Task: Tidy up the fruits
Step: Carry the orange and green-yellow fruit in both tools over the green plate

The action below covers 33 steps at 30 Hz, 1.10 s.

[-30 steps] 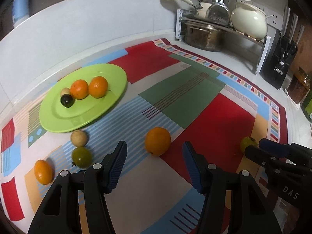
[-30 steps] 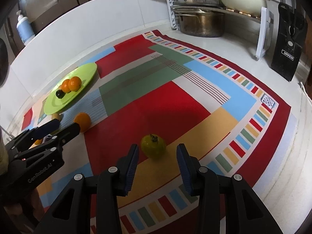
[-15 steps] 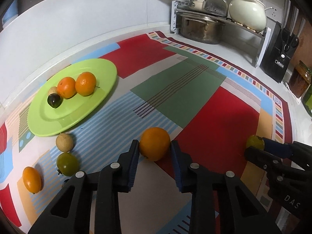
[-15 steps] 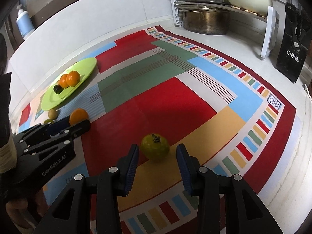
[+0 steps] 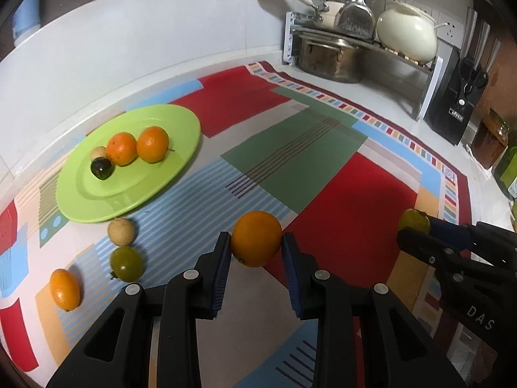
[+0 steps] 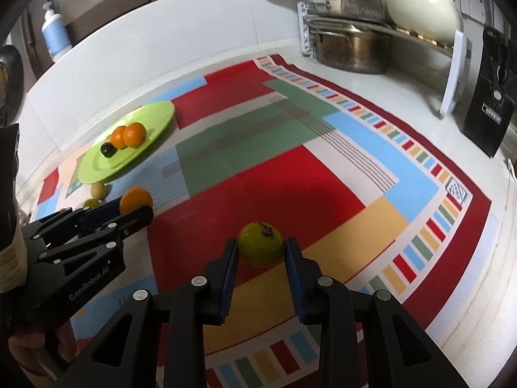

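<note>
Now "GenRobot.AI" left gripper (image 6: 135, 207) clamps orange (image 5: 256, 238); right gripper (image 6: 261, 255) clamps green fruit (image 6: 261, 244).

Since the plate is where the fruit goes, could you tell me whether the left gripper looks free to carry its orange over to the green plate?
Probably yes. The left gripper is shut on the orange, and the mat towards the green plate is bare; the tan fruit lies off to the side.

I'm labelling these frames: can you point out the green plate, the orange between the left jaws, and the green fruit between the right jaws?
green plate (image 5: 97, 200): left wrist view, bare front part.
orange (image 5: 256, 238): left wrist view, middle of its skin.
green fruit (image 6: 261, 245): right wrist view, middle, below the stem.
</note>
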### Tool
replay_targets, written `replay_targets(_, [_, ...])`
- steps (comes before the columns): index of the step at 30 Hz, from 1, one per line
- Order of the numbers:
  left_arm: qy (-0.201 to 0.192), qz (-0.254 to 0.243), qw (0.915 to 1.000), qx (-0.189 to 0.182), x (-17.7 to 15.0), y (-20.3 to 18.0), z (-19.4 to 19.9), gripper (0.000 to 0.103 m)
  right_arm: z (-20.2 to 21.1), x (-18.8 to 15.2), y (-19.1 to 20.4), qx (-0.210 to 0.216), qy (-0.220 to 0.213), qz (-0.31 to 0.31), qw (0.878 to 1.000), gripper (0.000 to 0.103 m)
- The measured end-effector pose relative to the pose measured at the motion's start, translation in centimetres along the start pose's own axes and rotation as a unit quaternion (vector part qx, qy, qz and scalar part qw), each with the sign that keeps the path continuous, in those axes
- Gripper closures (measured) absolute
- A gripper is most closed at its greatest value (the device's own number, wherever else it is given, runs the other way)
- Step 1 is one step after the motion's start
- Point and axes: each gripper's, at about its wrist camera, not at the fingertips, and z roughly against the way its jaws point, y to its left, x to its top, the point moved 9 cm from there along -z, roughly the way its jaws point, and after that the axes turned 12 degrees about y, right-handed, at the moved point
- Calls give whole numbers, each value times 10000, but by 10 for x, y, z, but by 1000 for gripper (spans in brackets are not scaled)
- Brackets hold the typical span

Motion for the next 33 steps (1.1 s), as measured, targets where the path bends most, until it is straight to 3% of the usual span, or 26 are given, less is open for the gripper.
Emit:
replay_targets(21, [-694,432,9964,234,4,24,77,71,51,25,42,263,-598,723,9952,73])
replay_targets(33, [-939,864,9912,367,4,52,112,71,70,46,82,723,-822,1179,9870,73])
